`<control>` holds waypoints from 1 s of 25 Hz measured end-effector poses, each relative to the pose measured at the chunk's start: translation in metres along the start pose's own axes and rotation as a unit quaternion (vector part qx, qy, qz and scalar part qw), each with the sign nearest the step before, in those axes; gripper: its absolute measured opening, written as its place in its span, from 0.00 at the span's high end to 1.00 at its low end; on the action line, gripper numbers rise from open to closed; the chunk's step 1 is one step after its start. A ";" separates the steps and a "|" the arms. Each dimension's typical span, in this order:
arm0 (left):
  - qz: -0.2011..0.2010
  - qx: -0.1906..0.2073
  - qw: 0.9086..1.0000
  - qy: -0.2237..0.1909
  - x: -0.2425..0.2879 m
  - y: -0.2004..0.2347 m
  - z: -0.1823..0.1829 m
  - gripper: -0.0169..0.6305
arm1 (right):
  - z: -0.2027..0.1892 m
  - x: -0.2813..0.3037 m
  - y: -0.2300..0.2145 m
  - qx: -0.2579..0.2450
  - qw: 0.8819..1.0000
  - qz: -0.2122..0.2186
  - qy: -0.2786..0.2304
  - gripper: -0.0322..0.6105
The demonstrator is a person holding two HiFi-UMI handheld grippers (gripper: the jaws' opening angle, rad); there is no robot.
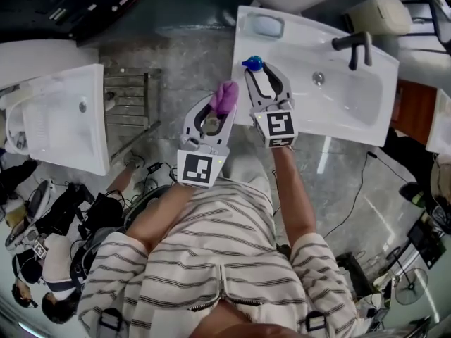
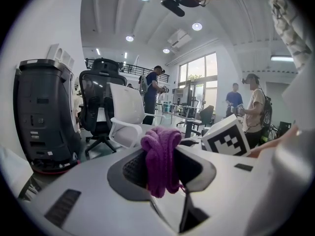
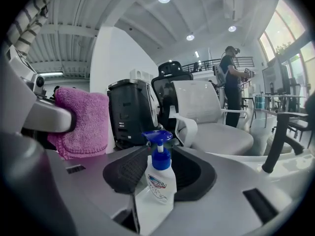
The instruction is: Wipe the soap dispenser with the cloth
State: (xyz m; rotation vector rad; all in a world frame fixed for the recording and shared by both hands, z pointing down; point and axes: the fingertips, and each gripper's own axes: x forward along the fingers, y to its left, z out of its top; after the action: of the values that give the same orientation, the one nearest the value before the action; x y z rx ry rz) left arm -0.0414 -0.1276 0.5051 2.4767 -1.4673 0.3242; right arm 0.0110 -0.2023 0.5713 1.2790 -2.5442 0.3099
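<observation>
Standing upright on the left rim of the white sink, the soap dispenser is sitting between the jaws of the right gripper. The right gripper view is showing what the head view is not: the jaws are standing apart, one dark pad on each side of the white bottle, with its blue pump rising above them. From the head view only the pump top and a strip of bottle are showing.

The left gripper is pinching the purple cloth, its jaws closed on the folded bundle, which is bulging above them. The cloth is hanging just beside the dispenser, on its left, and not touching it.

The bottle is sitting near the sink's outer edge, with floor below that edge. To its right the rim is dropping into the basin, where the drain is lying and the black faucet is leaning over. The opaque bottle is hiding its fill.

A second white basin is standing well apart to the left.
</observation>
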 end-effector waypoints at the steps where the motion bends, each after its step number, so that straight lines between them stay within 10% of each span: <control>1: 0.000 0.001 1.000 0.001 0.000 0.000 -0.002 0.77 | -0.001 0.002 0.000 -0.003 1.000 0.001 0.001 0.72; 25: 0.001 0.021 1.000 0.002 -0.007 0.003 -0.006 0.77 | 0.007 -0.001 -0.006 0.010 1.000 -0.004 0.000 0.75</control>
State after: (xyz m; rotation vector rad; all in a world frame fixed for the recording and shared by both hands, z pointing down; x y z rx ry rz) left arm -0.0474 -0.1211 0.5092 2.5064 -1.4769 0.3636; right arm 0.0155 -0.2069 0.5648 1.2947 -2.5422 0.3339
